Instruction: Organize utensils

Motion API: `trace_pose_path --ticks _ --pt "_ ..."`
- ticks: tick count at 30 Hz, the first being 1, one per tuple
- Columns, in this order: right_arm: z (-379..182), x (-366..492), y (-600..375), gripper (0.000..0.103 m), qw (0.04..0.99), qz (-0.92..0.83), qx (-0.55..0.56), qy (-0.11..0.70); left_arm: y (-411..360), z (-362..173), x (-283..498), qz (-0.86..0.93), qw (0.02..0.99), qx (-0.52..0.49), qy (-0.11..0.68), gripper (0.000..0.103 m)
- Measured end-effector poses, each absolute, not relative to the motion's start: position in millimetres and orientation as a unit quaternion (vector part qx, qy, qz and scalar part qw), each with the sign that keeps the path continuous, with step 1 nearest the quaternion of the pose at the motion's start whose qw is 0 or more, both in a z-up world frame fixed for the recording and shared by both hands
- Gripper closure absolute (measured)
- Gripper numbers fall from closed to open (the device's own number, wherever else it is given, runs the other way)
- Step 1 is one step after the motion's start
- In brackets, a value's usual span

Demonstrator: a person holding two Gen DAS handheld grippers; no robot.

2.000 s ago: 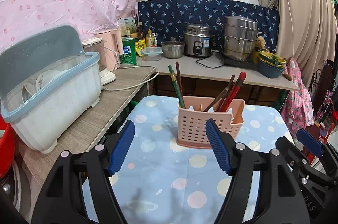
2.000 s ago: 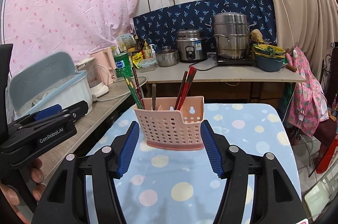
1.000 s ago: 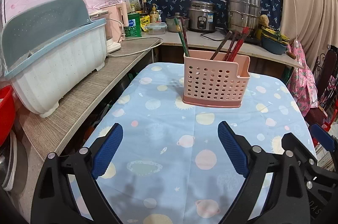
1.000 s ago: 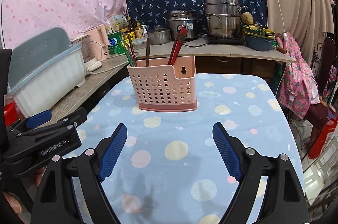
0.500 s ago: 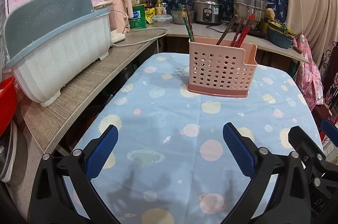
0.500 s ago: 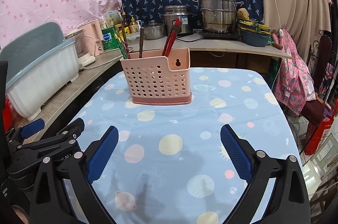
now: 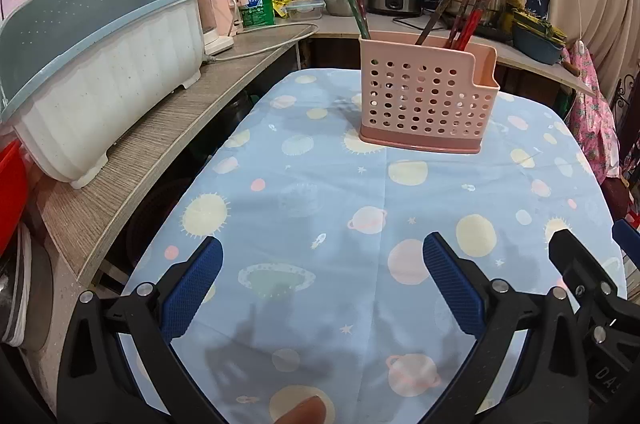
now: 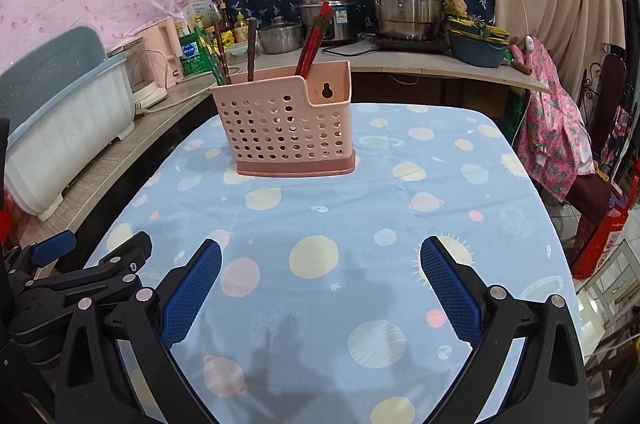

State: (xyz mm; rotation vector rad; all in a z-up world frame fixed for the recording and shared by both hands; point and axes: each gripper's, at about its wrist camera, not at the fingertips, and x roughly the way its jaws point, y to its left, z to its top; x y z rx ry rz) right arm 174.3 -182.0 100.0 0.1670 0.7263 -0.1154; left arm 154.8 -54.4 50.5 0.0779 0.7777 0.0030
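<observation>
So, just one pink utensil caddy (image 7: 426, 96) on the planet-print tablecloth (image 7: 320, 208), standing upright toward the far end. Holds two green-and-red chopsticks (image 7: 352, 2) at its left end, one dark utensil (image 8: 251, 48) in the middle, a bundle of red chopsticks (image 8: 314, 38) on the right, too bunched to count. Two grippers: left gripper (image 7: 322, 278) and right gripper (image 8: 320, 278), both with jaws spread wide, gripping nothing, well short of the caddy.
</observation>
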Motion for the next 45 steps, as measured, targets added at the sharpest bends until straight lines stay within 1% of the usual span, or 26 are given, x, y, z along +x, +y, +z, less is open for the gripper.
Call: trace_pose_path --ticks 29,45 --pt "101 204 -186 0.007 0.929 -0.063 0.076 0.356 -59 56 187 0.002 0.928 0.050 0.368 0.007" --pt "103 209 -184 0.007 0.930 -0.063 0.074 0.353 -59 59 190 0.005 0.931 0.052 0.362 0.007"
